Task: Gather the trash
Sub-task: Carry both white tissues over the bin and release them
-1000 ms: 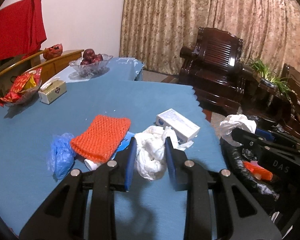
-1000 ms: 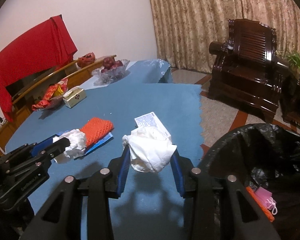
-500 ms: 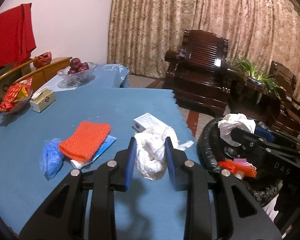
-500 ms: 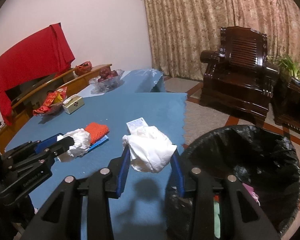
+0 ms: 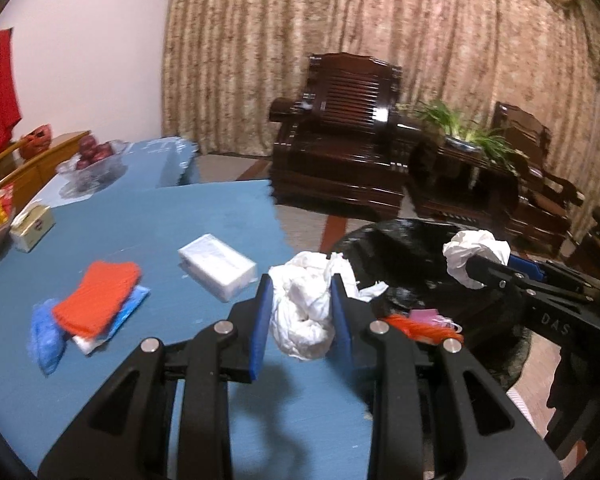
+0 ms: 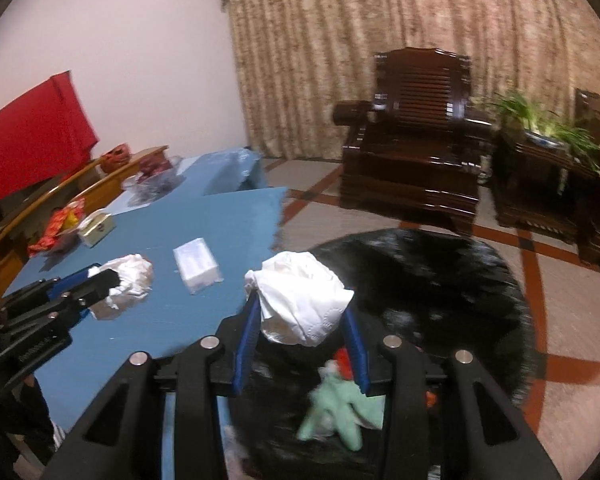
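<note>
Each claw is closed partway on soft, light crumpled tissue: the right gripper pinches its wad over the black-lined bin, the left gripper squeezes another above the table's near edge, mid-bulk holds suiting such crushable paper.

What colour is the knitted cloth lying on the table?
Orange. The knitted cloth shows best in the left wrist view.
</note>
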